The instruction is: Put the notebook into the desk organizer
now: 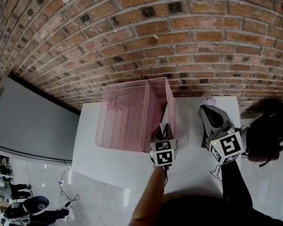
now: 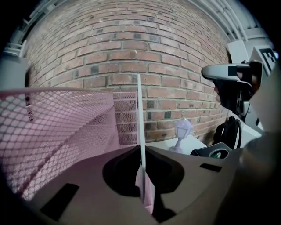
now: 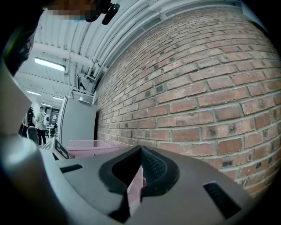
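Workspace: brick wall (image 1: pixel 137 32), white table (image 1: pixel 113 166)

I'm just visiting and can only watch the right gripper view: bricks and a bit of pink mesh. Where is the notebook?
Observer: The left gripper is clamped on the thin white notebook, holding it upright and edge-on.
Operator: Held over what?
Observer: The head view shows it at the right wall of the pink wire-mesh desk organizer; I can't tell whether it's inside.
Operator: Anything else nearby?
Observer: A small lilac lantern-shaped ornament stands right of the organizer.
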Motion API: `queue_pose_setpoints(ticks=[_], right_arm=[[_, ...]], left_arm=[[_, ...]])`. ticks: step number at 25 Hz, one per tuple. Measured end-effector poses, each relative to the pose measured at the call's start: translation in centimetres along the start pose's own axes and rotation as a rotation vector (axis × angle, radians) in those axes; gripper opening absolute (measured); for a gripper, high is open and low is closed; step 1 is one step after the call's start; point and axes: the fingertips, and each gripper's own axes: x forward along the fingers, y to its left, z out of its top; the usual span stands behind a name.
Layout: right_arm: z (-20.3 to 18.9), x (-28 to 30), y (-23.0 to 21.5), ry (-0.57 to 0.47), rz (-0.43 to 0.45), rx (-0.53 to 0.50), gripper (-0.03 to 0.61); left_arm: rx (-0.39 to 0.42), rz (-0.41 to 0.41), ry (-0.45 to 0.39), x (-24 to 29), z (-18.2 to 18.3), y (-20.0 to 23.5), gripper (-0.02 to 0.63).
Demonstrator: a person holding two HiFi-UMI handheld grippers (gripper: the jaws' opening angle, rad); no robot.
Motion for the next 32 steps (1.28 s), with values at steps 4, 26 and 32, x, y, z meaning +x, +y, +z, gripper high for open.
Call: queue_pose_setpoints(ticks=[4,26,32], right_arm=[[-0.3,0.2,0.0,0.005,0.004,0.0,0.02],[-1.1,0.5,0.8,0.028,0.018,0.003,0.02],[-1.0,0.5,0.6,0.027,0.016,0.0,0.02]], left_arm=[[0.008,-0.008,0.025,0.4,-0.9,-0.2,0.021],[0.013,-0.042,0.108,0.9,-4.5,-0.8,0.023],[0.017,-0.049,0.121,1.0,-4.9,-0.9,0.023]])
